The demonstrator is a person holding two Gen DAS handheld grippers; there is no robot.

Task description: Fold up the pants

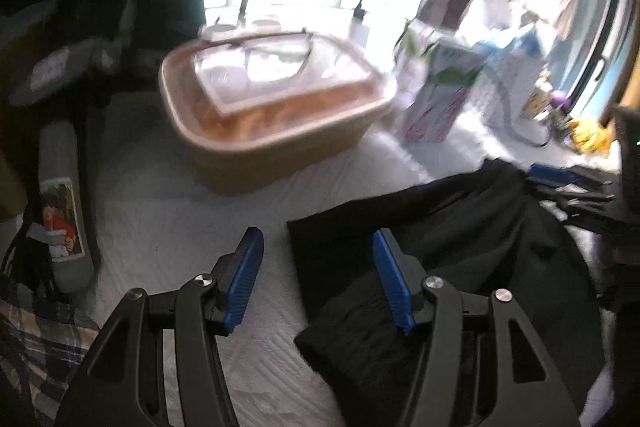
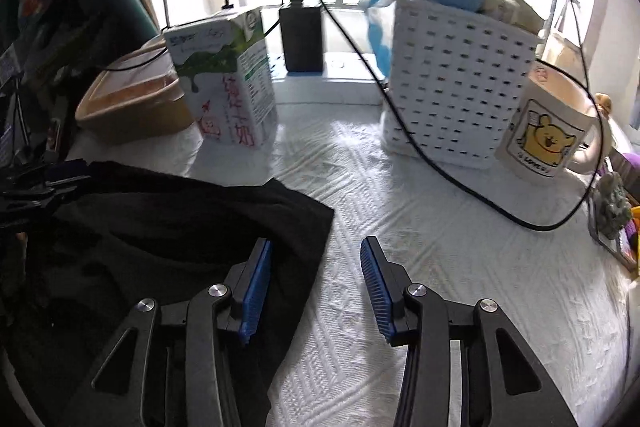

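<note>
Left wrist view has the black pants (image 1: 448,227) bunched on the white cloth (image 1: 180,219), under the left gripper (image 1: 318,279), jaws apart and empty; a tan basket (image 1: 256,135) behind looks blurred. Only the right wrist view shows the right gripper (image 2: 316,287), released, milk carton (image 2: 228,79), white basket (image 2: 456,95) and mug (image 2: 544,131)

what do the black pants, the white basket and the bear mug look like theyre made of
Black pants: soft matte woven or knit fabric, judging by the limp folds and lack of shine; the exact fibre is unclear.
White basket: likely moulded plastic in a smooth, slightly glossy finish, with regular rows of slots imitating weave.
Bear mug: probably glazed ceramic, going by its thick rim and printed yellow bear.
</note>
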